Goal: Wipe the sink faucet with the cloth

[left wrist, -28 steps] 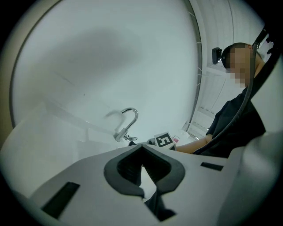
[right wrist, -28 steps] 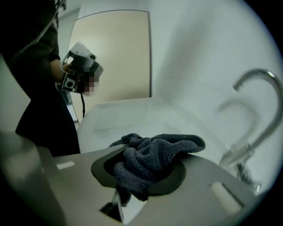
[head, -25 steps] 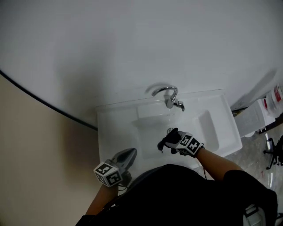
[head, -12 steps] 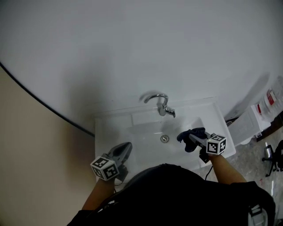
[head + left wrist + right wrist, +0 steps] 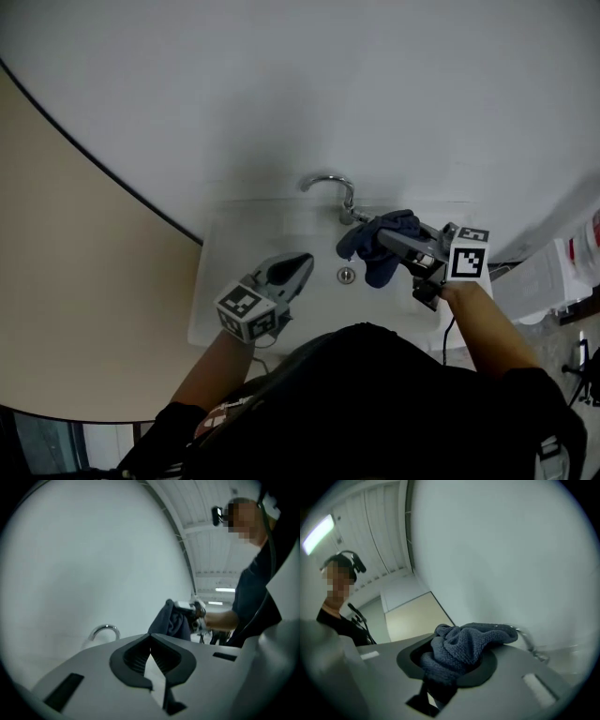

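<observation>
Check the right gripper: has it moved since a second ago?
Yes. The right gripper, shut on the cloth, has gone from beside the drain up toward the faucet.

Sink (image 5: 214,272): one, white. Faucet (image 5: 325,177): one, curved chrome spout. Drain (image 5: 347,275): one, in basin. Cloth (image 5: 373,261): one, dark blue. Grippers: two, left gripper (image 5: 302,263) and right gripper (image 5: 388,241). Marker cubes: two, one per gripper, left cube (image 5: 246,312) and right cube (image 5: 466,259). Person (image 5: 375,403): one, dark top. White containers (image 5: 539,272) past sink's right end: at least two, cut by edge of view, exact count unclear.
</observation>
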The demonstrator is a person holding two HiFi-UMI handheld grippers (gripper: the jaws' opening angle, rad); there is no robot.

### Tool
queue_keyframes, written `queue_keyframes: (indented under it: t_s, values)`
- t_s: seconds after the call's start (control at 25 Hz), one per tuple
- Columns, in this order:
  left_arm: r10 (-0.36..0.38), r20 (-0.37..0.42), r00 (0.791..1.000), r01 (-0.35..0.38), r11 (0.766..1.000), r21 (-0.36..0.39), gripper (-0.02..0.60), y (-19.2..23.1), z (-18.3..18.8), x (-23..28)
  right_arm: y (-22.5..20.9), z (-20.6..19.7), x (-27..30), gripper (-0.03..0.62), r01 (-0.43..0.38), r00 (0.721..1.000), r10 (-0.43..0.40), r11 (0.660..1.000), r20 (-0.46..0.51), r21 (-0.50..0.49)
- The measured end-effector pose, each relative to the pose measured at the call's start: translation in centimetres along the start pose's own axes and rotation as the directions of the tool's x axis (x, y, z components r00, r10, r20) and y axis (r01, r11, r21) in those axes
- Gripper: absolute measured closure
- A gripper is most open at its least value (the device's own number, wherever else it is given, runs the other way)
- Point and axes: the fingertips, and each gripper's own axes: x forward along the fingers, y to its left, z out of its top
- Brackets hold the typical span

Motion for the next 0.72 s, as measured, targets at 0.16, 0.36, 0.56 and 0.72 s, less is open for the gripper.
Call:
queue_keyframes:
  t_s: [0.16,0.36,0.56,0.72]
  values:
    - [-0.043,-0.065,0.997,0.067,0.889,0.452,0.371,-3.2,1.5,2.7,6.1,2.9,2.3,0.494,-0.275,0.961,0.271,0.940,0.043,0.201]
    - [-0.164,-0.087,0.983,0.180,0.729,0.660,0.181,-7.6,4.4,3.2,6.0,0.7,5.2,0.493,-0.267,0.958,0.288,0.894,-0.005,0.359]
    - [-0.273,-0.104,0.956,0.276,0.728,0.627,0.173,-9.8,5.2,3.8,5.9,-4.7,7.9,0.491,-0.138,0.954,0.219,0.927,-0.204,0.349]
    - [-0.320,-0.160,0.934,0.349,0.720,0.599,0.200,-10.1,3.6,3.6,6.7,-6.3,9.1,0.491,-0.128,0.933,0.232,0.928,-0.274,0.351]
